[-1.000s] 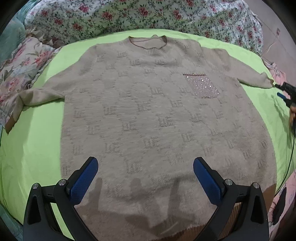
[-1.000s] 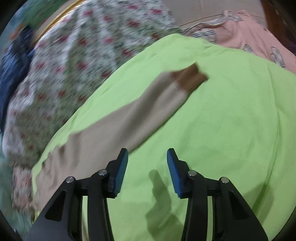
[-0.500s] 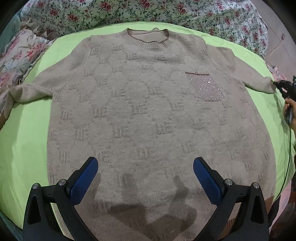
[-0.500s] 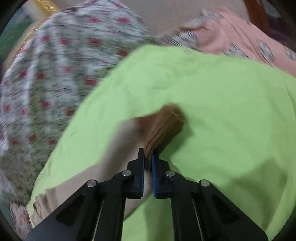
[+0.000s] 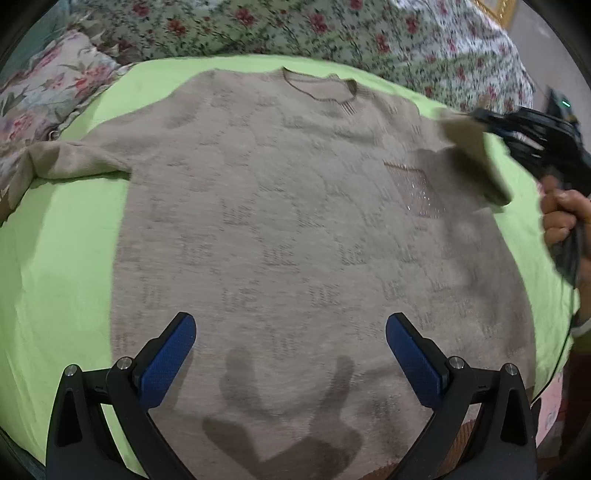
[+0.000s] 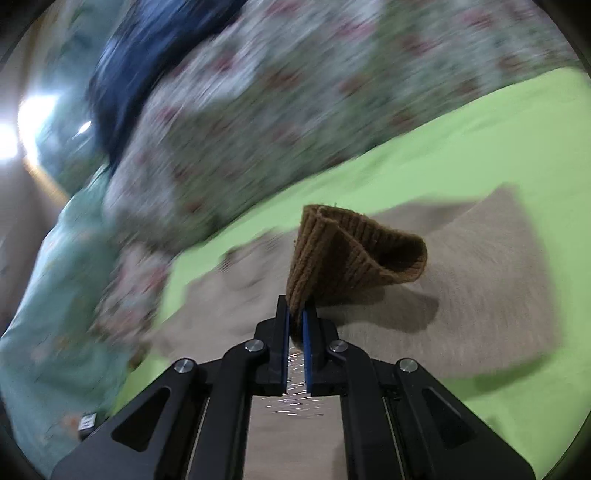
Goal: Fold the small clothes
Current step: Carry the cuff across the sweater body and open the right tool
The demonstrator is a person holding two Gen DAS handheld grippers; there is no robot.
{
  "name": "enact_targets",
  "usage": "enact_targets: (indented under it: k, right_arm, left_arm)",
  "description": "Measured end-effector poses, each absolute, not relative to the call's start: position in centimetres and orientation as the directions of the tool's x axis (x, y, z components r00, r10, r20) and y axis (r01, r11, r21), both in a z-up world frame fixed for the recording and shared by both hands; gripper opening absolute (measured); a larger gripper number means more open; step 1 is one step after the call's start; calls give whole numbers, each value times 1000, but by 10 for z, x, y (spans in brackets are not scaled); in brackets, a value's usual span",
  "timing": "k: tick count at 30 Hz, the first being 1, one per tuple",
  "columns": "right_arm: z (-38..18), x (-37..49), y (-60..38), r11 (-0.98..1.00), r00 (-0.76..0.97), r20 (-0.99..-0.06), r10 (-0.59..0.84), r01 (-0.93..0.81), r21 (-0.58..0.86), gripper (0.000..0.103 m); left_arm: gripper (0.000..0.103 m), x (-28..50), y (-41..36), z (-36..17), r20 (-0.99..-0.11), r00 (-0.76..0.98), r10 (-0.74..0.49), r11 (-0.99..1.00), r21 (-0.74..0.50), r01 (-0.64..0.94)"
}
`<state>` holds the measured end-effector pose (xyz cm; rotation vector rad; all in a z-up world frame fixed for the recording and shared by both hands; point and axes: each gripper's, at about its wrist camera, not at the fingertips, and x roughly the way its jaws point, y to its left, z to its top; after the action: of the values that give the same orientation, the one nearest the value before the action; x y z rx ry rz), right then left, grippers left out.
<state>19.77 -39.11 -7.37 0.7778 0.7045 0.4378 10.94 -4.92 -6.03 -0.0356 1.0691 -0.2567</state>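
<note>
my right gripper (image 6: 295,314) is clamped on the brown ribbed cuff (image 6: 354,254) of the sweater's sleeve, its blue pads pressed together on the knit, with the cuff lifted above the sweater's body. my left gripper (image 5: 290,347) hangs over the lower part of the sweater (image 5: 295,221) with its fingers wide apart and nothing between them. the beige sweater lies flat, front up, on the green sheet (image 5: 66,258), neckline away from me, sparkly pocket (image 5: 415,192) on its right side. floral bedding (image 5: 295,26) is piled beyond the sheet.
</note>
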Motion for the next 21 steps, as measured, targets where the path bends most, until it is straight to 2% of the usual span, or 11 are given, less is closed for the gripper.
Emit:
enact_targets:
  k: [6, 13, 16, 17, 18, 21]
  right_arm:
    - [-78, 245, -265, 583, 553, -397, 733, -208, 786, 7]
    - [-99, 272, -211, 565, 465, -429, 775, -205, 799, 8]
    - [-105, 279, -205, 545, 440, -429, 789, -179, 819, 17]
    - [-106, 278, -207, 522, 432, -410, 803, -178, 834, 25]
    - [-103, 276, -209, 512, 437, -398, 807, -181, 840, 29]
    - [-92, 257, -228, 498, 484, -358, 798, -198, 844, 29]
  left_arm:
    - [103, 121, -21, -54, -833, 493, -251, 966, -186, 177]
    - [103, 143, -9, -61, -822, 499, -273, 961, -210, 179]
    - [103, 164, -14, -66, -813, 496, -305, 952, -238, 194]
    - [103, 171, -16, -68, -808, 496, -319, 947, -251, 200]
    - [103, 180, -19, -70, -802, 495, -335, 942, -264, 209]
    - [103, 221, -36, -83, -784, 469, -408, 912, -329, 244]
